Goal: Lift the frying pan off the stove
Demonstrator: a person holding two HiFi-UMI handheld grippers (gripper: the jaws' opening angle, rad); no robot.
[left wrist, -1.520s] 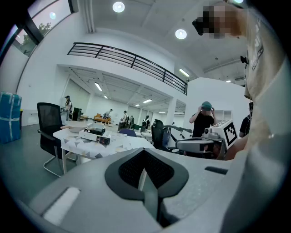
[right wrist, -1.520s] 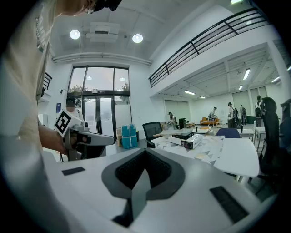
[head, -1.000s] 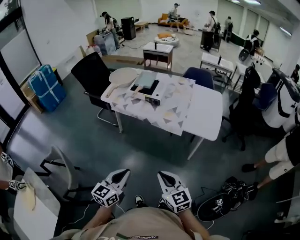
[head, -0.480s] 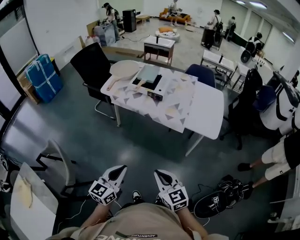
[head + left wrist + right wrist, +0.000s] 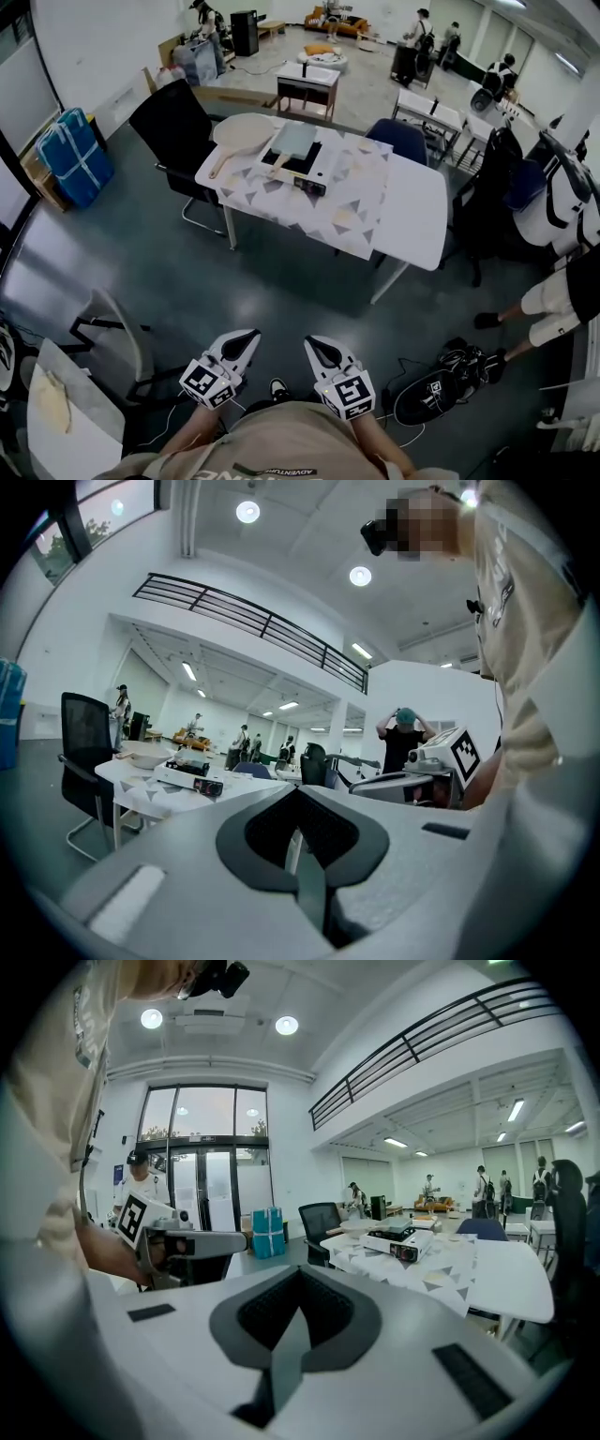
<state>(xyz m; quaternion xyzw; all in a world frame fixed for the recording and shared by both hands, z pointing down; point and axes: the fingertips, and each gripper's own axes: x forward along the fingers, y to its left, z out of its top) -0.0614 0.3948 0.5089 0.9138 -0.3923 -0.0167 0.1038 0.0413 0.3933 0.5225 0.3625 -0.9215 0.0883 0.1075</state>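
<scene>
Open floor (image 5: 281,295) before table (image 5: 412,216); black chair (image 5: 173,127) crowds one end (by stove (image 5: 298,161)).

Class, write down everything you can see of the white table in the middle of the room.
The table is white, with a long rectangular top and slim white legs, standing level on the dark floor. A cloth with a triangle pattern covers its left part and hangs over the near edge; the right part is bare. A portable stove sits on the cloth. A black chair stands at its left end, a blue chair behind it.
</scene>
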